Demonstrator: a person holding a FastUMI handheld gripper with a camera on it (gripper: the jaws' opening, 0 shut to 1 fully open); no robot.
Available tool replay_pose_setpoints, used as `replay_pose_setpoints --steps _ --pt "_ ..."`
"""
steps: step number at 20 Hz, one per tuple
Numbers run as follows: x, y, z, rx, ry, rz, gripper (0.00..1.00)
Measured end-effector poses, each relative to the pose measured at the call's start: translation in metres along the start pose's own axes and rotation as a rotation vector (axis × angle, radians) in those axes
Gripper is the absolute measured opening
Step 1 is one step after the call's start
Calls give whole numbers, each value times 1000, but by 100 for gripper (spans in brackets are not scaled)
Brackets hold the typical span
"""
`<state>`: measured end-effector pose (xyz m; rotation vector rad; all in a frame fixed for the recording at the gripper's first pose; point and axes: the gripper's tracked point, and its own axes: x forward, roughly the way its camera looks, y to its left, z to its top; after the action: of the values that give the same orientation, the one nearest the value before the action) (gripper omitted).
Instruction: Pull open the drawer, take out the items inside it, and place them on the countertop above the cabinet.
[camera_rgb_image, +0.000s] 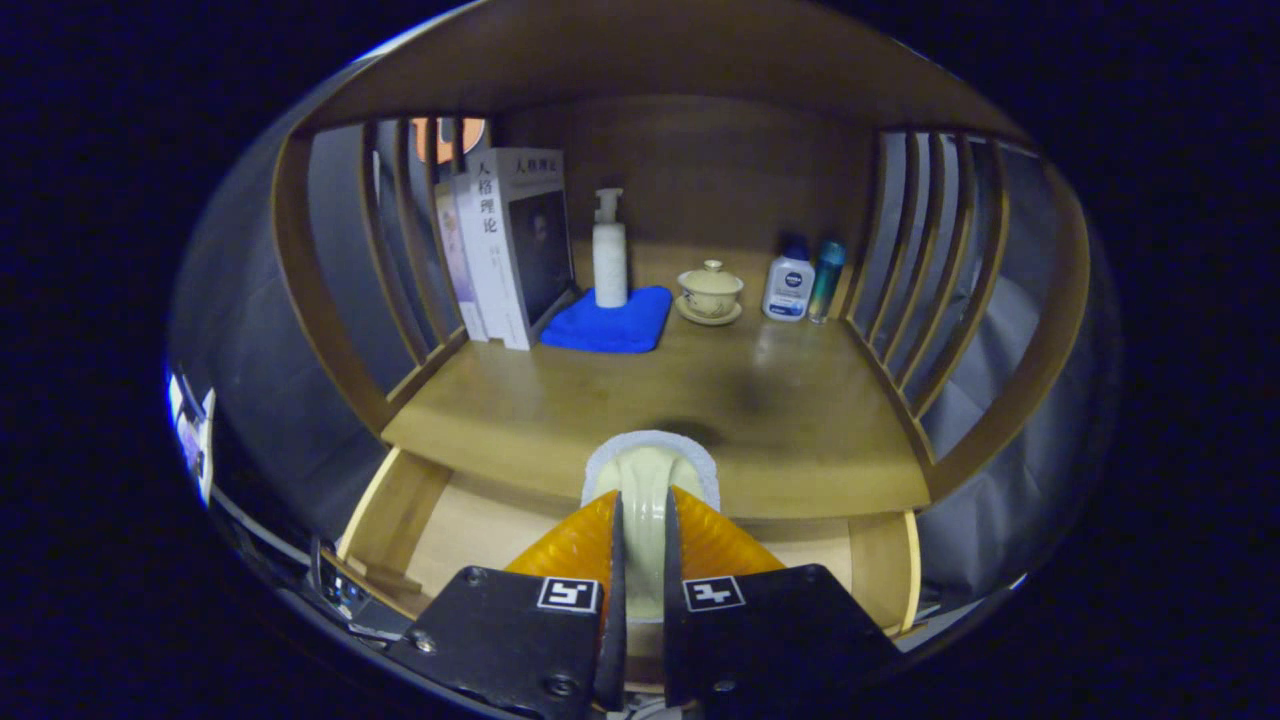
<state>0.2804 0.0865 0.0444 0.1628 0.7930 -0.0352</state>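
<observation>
Countertop (560, 400): wood, smooth, slight sheen (light glare near the back). Blue cloth (608, 320): soft, matt. Item held between gripper (642, 540) fingers: pale, glossy body, rough white rim.

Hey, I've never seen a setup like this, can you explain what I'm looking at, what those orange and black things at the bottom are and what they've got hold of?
This is a handheld tool, not a robot arm: a person carries a two-finger gripper, and a wide-angle camera riding on it looks forward along the fingers. The orange fingers on black mounts press from both sides on a pale cream item with a white rim, lifted above the open drawer. What the item is I cannot tell. Ahead is the wooden countertop, with slatted sides. At its back stand some books, a white pump bottle on a folded blue cloth, a lidded cup on a saucer, a small white bottle and a teal bottle.
</observation>
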Motion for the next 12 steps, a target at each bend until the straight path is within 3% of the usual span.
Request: replay_pose_setpoints --steps 6,12 --pt "55 -4 27 113 32 6 18" --pt "86 -3 38 196 -50 23 18"
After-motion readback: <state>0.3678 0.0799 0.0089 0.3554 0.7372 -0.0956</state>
